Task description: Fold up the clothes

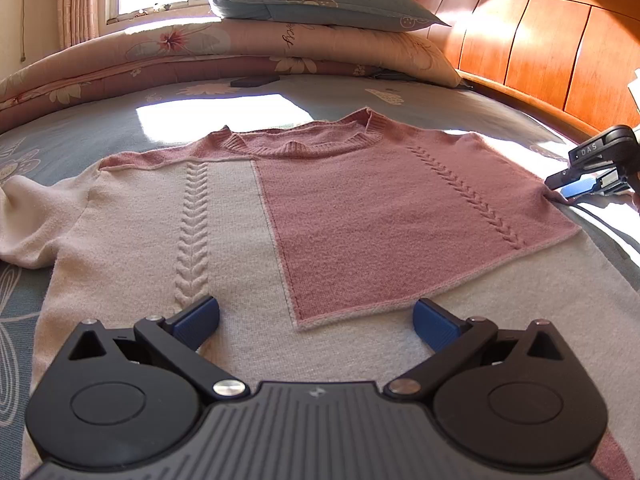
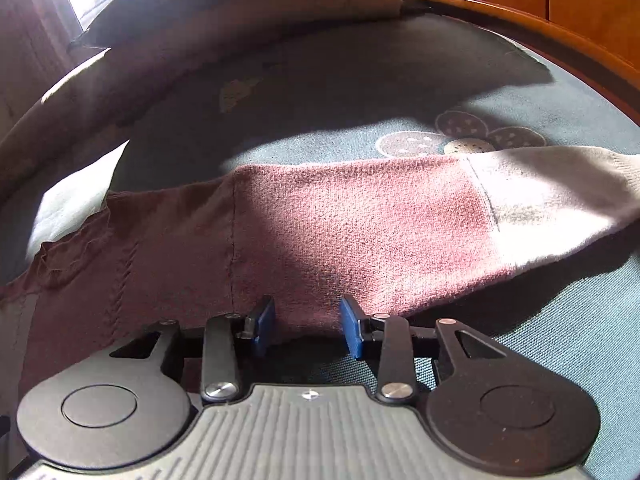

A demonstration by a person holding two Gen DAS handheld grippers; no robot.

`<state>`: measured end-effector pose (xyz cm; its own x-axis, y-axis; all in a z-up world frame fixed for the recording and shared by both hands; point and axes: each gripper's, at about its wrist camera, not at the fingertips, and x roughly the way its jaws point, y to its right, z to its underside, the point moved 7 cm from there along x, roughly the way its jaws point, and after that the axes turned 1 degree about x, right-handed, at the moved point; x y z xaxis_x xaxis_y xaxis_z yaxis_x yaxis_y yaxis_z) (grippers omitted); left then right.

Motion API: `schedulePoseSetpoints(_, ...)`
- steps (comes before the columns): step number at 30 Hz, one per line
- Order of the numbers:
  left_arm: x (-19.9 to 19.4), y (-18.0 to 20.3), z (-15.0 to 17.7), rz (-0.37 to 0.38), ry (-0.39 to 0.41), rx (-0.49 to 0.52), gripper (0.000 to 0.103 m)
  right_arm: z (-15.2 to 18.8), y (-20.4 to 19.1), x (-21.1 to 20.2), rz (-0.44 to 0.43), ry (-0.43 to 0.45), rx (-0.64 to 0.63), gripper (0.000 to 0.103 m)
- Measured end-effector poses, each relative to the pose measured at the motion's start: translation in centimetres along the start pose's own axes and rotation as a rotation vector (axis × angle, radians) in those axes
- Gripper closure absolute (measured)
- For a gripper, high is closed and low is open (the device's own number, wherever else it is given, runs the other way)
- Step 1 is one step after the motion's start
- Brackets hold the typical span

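Left wrist view had the pink and cream sweater [image 1: 360, 216] spread flat on the bed [image 1: 80, 128], collar pointing toward the folded quilt [image 1: 240, 52] and pillow [image 1: 320, 0], with the wooden headboard [image 1: 540, 40] off to the right. My left gripper [image 1: 316, 320] sat just above the cream lower part with its jaws spread wide and nothing between them. One sleeve was bunched up at the left edge of the sweater. Over at the far right my right gripper [image 1: 576, 186] was down at the other sleeve. From the right wrist view, that gripper [image 2: 308, 328] was only narrowly parted, with the lower edge of the pink sleeve [image 2: 360, 232] dipping in between the blue pads [image 2: 264, 324]. Honestly couldn't tell if they were actually pinching the knit or just sitting either side of it. The cream cuff [image 2: 560, 196] trailed off to the right on the blue sheet.
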<state>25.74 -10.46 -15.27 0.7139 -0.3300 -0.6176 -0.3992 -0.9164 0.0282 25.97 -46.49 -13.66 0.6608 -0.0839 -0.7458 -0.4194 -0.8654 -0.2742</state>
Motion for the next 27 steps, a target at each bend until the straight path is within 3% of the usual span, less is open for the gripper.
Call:
schedulePoseSetpoints(4,0.0,0.0,0.0,-0.002,0.0,0.002,0.001,-0.7,0.7,-1.2,0.018,0.033,0.03,0.064)
schedulePoseSetpoints(8,0.0,0.0,0.0,-0.003,-0.001,0.004,0.001,-1.0,-0.4,-1.2,-0.066,0.051,0.035,0.063)
schedulePoseSetpoints(10,0.0,0.0,0.0,-0.002,0.0,0.002,0.001,-0.3,-1.0,-0.3,-0.089,0.008,0.013,0.062)
schedulePoseSetpoints(13,0.0,-0.1,0.0,-0.001,0.0,0.001,0.001,-0.2,0.0,-0.2,-0.03,-0.009,-0.019,0.063)
schedulePoseSetpoints(16,0.0,-0.1,0.0,-0.001,0.0,0.001,0.001,-1.7,2.5,-1.5,-0.008,0.034,0.071,0.061)
schedulePoseSetpoints(19,0.0,0.0,0.0,-0.001,0.0,0.002,0.001,-2.9,4.1,-1.8,-0.036,0.054,0.13,0.055)
schedulePoseSetpoints(22,0.0,0.0,0.0,-0.001,0.0,0.001,0.001,-2.5,4.4,-0.4,-0.064,0.013,0.138,0.055)
schedulePoseSetpoints(24,0.0,0.0,0.0,-0.001,0.0,0.001,0.001,-2.3,5.5,-0.2,-0.018,0.008,0.105,0.062)
schedulePoseSetpoints(27,0.0,0.0,0.0,0.0,0.0,0.0,0.001,-3.2,8.3,-1.4,0.037,0.039,0.14,0.062)
